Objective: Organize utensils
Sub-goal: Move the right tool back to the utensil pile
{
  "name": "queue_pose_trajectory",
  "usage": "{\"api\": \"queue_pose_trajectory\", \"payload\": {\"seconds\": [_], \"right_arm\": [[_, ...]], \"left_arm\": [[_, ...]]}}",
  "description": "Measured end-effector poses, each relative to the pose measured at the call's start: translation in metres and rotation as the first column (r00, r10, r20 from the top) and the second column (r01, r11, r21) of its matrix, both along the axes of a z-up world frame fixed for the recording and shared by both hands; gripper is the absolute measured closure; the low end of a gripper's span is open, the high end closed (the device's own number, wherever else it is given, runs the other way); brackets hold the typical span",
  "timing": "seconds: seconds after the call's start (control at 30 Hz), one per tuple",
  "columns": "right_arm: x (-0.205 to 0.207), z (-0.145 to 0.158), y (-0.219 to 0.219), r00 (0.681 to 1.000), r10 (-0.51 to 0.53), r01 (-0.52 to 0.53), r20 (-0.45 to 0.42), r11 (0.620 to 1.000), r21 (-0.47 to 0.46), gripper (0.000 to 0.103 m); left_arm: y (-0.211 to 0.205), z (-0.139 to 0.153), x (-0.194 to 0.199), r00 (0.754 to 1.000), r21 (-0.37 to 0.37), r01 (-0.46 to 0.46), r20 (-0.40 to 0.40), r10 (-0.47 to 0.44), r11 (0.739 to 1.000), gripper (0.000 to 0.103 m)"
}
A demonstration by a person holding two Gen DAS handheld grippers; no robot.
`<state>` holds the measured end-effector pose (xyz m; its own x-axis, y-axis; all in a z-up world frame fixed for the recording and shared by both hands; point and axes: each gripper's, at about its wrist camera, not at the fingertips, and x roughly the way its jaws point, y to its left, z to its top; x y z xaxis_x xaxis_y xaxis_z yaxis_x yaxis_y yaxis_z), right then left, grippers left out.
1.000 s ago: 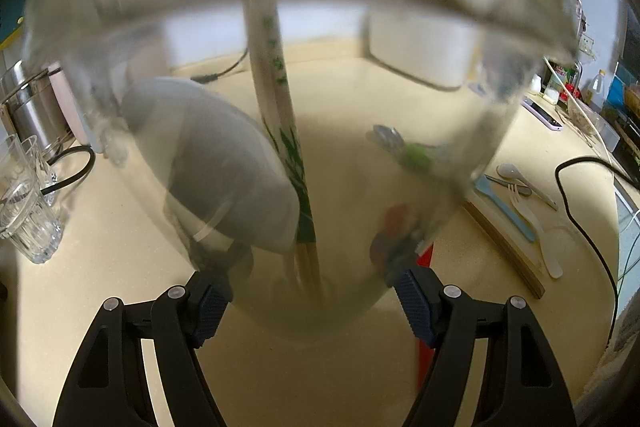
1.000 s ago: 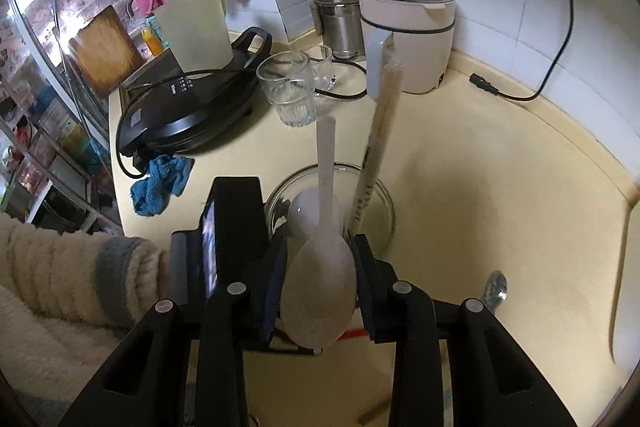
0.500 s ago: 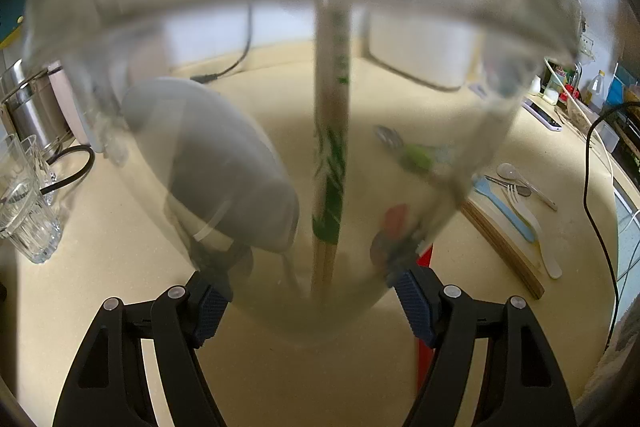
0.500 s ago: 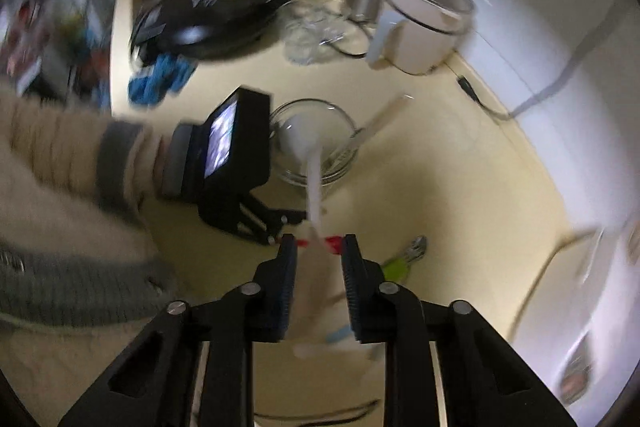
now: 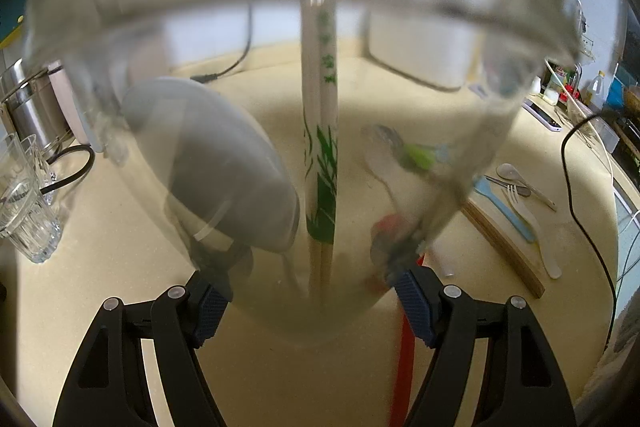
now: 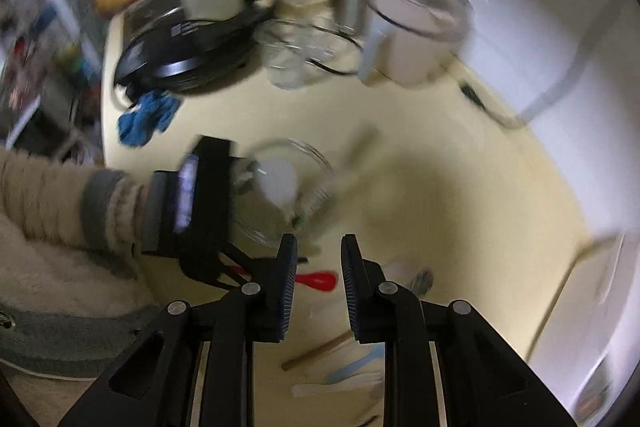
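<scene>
My left gripper (image 5: pixel 312 303) is shut on the base of a clear glass (image 5: pixel 460 87), which fills the left wrist view. Inside it stand chopsticks in a white, green-printed sleeve (image 5: pixel 320 107) and a white spoon (image 5: pixel 212 163), bowl up. In the blurred right wrist view the glass (image 6: pixel 316 163) lies ahead with the white spoon (image 6: pixel 276 183) in it. My right gripper (image 6: pixel 318 259) hangs above the counter near it, jaws a narrow gap apart with nothing between them. A red spoon (image 6: pixel 318 279) lies on the counter below. A green-handled spoon (image 5: pixel 416 155) shows through the glass.
A wooden board (image 5: pixel 504 239) at the right carries a blue spoon (image 5: pixel 500 203), a pale fork (image 5: pixel 532 223) and a metal spoon (image 5: pixel 516 175). Drinking glasses (image 5: pixel 24 211), a steel pot (image 5: pixel 28 107), a cooker (image 6: pixel 416 35), a black griddle (image 6: pixel 188 47) and a blue cloth (image 6: pixel 146 117) line the counter's edge. A black cable (image 5: pixel 580 187) crosses the right.
My right gripper let go of the white spoon, which now stands in the glass, then pulled up and back with narrower jaws. The chopsticks swung from leaning left to upright.
</scene>
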<state>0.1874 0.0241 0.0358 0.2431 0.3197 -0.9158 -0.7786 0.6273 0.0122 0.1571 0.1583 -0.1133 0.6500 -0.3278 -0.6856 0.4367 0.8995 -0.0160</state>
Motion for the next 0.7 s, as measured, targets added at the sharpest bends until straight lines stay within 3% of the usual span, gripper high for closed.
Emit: {"api": "queue_pose_trajectory", "payload": {"seconds": [0.07,0.17,0.27,0.37,0.47,0.57,0.7], "right_arm": [[0.006,-0.025,-0.022,0.994,-0.097,0.098,-0.059,0.995,0.016,0.081],[0.015,-0.066,-0.049,0.953,-0.250,0.260,-0.171,0.965,0.042,0.080],[0.028,-0.104,-0.069,0.873,-0.393,0.431,-0.291,0.899,0.081,0.077],[0.046,-0.125,-0.080,0.796,-0.505,0.563,-0.332,0.820,0.104,0.067],[0.065,-0.135,-0.081,0.750,-0.588,0.639,-0.302,0.762,0.104,0.061],[0.082,-0.140,-0.067,0.756,-0.599,0.638,-0.264,0.765,0.090,0.054],[0.095,-0.155,-0.046,0.762,-0.623,0.626,-0.179,0.779,-0.046,0.054]], "left_arm": [[0.000,0.000,0.000,1.000,0.000,0.001,0.000,-0.001,1.000,0.026],[0.000,0.000,0.000,1.000,0.000,0.001,0.000,-0.001,1.000,0.026],[0.000,0.000,0.000,1.000,0.001,0.001,0.000,-0.001,1.000,0.026],[-0.001,0.000,-0.001,1.000,0.003,0.001,0.001,-0.001,1.000,0.026],[-0.001,0.000,-0.001,1.000,0.003,0.001,0.000,-0.001,1.000,0.026],[-0.001,0.000,-0.001,1.000,0.003,0.001,0.000,-0.001,1.000,0.026],[-0.001,0.001,0.000,1.000,0.003,0.001,0.000,-0.001,1.000,0.026]]}}
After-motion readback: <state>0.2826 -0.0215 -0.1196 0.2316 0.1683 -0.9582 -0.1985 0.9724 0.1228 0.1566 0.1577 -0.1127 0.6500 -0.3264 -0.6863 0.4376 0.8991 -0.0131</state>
